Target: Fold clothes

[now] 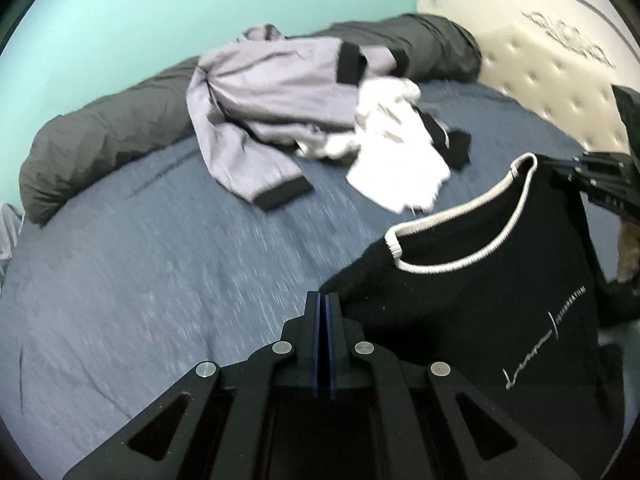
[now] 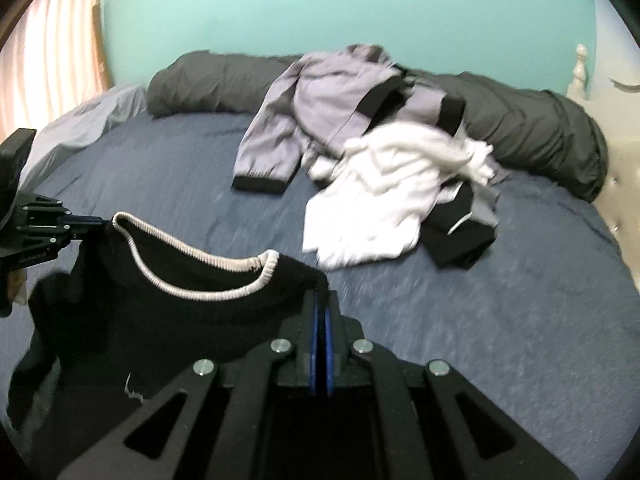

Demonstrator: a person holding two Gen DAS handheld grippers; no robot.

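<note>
Grippers pinching black sweater (shoulders, seemingly)

**Faint print on the black shirt, little else legible**

The black shirt carries white print on its chest, below the pale-trimmed collar: a handwritten-style scrawl, a slanted stroke, then a row of small capitals too blurred to spell out. In the right wrist view only a fragment of the scrawl shows. Small pale letters on the right gripper, beside the collar, cannot be read.
</note>
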